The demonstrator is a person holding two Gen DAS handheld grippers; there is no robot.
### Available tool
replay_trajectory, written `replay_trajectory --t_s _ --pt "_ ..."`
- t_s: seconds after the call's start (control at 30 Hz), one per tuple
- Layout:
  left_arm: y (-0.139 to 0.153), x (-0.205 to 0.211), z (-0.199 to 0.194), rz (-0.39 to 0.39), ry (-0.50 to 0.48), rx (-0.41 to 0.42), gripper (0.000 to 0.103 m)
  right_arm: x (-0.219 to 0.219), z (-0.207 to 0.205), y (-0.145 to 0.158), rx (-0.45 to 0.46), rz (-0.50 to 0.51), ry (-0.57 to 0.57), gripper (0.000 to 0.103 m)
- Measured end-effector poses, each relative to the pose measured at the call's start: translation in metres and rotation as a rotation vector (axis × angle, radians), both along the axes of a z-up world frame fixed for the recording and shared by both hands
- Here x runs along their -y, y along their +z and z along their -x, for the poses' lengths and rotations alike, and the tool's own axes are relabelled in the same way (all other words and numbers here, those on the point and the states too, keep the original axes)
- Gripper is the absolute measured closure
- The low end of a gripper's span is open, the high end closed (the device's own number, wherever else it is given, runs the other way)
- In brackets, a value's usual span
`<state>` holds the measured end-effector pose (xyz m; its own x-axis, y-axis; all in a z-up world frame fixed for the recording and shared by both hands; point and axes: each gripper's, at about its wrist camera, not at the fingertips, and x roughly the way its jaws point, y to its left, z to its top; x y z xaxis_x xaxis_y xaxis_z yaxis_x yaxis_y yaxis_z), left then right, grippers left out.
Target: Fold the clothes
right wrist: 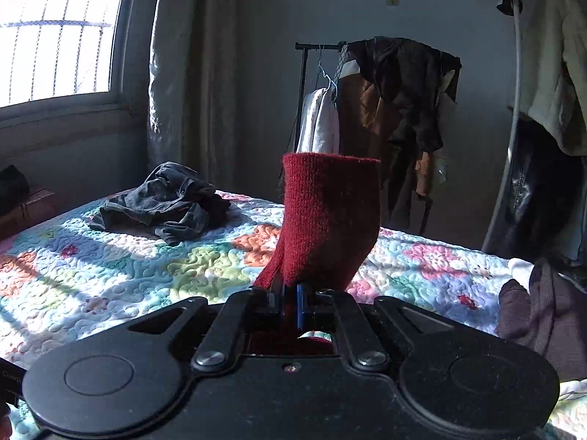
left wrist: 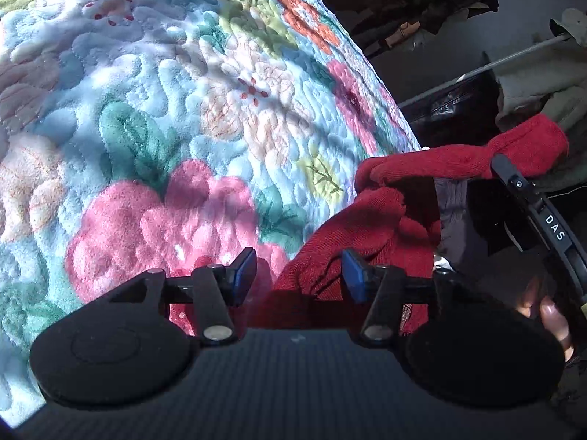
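A red knit garment (left wrist: 370, 227) hangs at the right edge of the floral quilt (left wrist: 165, 110). My left gripper (left wrist: 299, 275) is open, its blue pads apart, with the red cloth lying between and just beyond them. My right gripper (right wrist: 290, 300) is shut on the red garment (right wrist: 330, 220), and a cuff-like end stands up in front of its camera. The right gripper (left wrist: 513, 179) also shows in the left wrist view, clamped on a stretched red edge.
A crumpled dark grey garment (right wrist: 165, 201) lies at the far side of the quilt-covered bed (right wrist: 110, 267). A dark purple garment (right wrist: 543, 315) lies at the right. A clothes rack (right wrist: 385, 110) with hung coats stands behind the bed. A window (right wrist: 55, 33) is at left.
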<state>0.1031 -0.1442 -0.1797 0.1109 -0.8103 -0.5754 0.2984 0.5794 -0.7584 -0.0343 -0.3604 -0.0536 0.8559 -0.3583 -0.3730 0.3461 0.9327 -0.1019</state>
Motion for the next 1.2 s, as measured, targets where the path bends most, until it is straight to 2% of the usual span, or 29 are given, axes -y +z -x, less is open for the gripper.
replay_trajectory --t_s 0.03,0.1,0.13,0.2,0.33,0.43,0.57,0.7,0.83,0.93,1.03,1.07,1.1,1.17,1.2 --pt "0.001 0.001 0.002 0.000 -0.004 0.003 0.051 0.002 0.006 0.002 0.008 0.028 -0.019 0.097" --pt "0.006 0.003 0.007 0.001 -0.006 0.017 0.040 0.012 0.013 0.007 0.008 0.033 -0.048 0.097" --pt "0.008 0.004 0.009 0.008 -0.007 0.028 0.031 0.020 0.016 0.009 0.001 0.019 -0.061 0.097" --pt "0.009 0.008 0.011 0.015 -0.016 0.051 0.029 0.031 0.021 0.008 -0.005 0.003 -0.090 0.097" --pt "0.008 0.015 0.014 -0.061 0.001 0.079 0.029 0.049 0.033 0.001 -0.012 0.013 -0.173 0.097" --pt "0.005 0.017 0.014 -0.117 0.030 0.075 0.018 0.064 0.040 -0.007 -0.031 0.046 -0.254 0.097" --pt "0.003 0.018 0.013 -0.118 0.031 0.076 0.018 0.087 0.043 -0.022 -0.095 0.032 -0.333 0.097" --pt "0.004 0.019 0.017 -0.146 0.019 0.095 0.017 0.114 0.049 -0.045 -0.166 -0.053 -0.421 0.097" --pt "0.004 0.007 0.027 -0.163 0.047 0.106 0.017 0.121 0.056 -0.064 -0.240 -0.007 -0.458 0.096" --pt "0.007 -0.002 0.033 -0.180 0.047 0.135 0.018 0.130 0.066 -0.071 -0.282 -0.086 -0.504 0.096" --pt "0.014 -0.003 0.036 -0.219 0.045 0.173 0.018 0.133 0.076 -0.070 -0.306 -0.204 -0.551 0.084" --pt "0.015 -0.004 0.037 -0.224 0.047 0.179 0.018 0.130 0.080 -0.068 -0.305 -0.238 -0.555 0.073" --pt "0.016 -0.004 0.037 -0.230 0.048 0.185 0.019 0.123 0.084 -0.063 -0.286 -0.256 -0.525 0.059" --pt "0.014 -0.005 0.038 -0.238 0.043 0.191 0.025 0.101 0.092 -0.049 -0.225 -0.256 -0.422 0.043" --pt "0.013 -0.005 0.038 -0.242 0.033 0.192 0.030 0.093 0.087 -0.044 -0.223 -0.267 -0.346 0.040"
